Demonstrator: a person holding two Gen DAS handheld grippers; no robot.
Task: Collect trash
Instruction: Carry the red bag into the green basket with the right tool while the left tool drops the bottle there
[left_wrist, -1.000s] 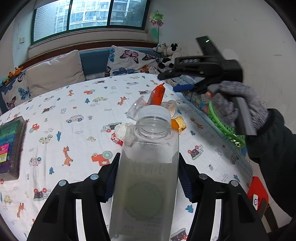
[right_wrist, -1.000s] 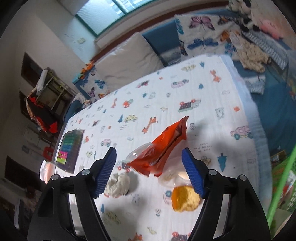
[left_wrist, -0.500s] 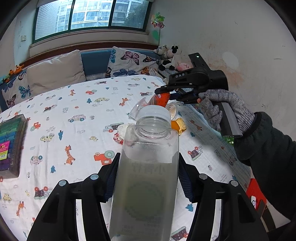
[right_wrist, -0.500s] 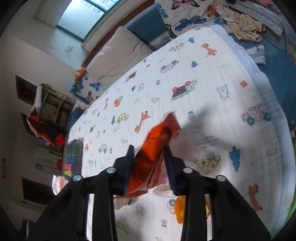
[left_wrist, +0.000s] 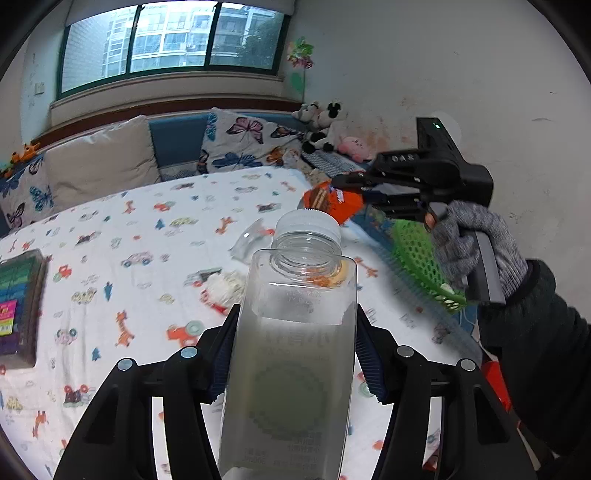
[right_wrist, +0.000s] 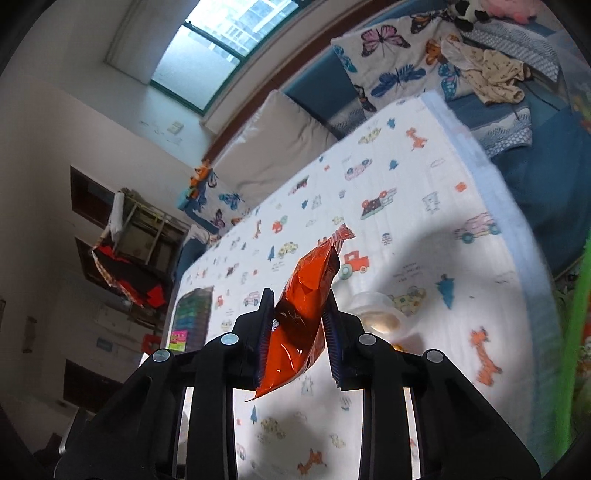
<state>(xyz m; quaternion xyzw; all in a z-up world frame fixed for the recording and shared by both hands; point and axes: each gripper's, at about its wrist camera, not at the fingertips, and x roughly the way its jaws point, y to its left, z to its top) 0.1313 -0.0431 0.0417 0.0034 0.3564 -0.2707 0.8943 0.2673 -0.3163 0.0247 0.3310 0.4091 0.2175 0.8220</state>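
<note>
Orange snack wrapper (right_wrist: 303, 314) pinched in right gripper (right_wrist: 299, 332), lifted off the bed.
Clear plastic bottle (left_wrist: 291, 350) clamped in left gripper (left_wrist: 291, 354); next, likely carrying to green basket (left_wrist: 424, 262).

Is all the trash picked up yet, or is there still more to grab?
Not yet. No trash can be seen inside the green basket from here. In hand: the left gripper holds the clear bottle, and the right gripper pinches the orange wrapper. Still on the bed: a crumpled white wad, a clear plastic scrap and a small cup.
</note>
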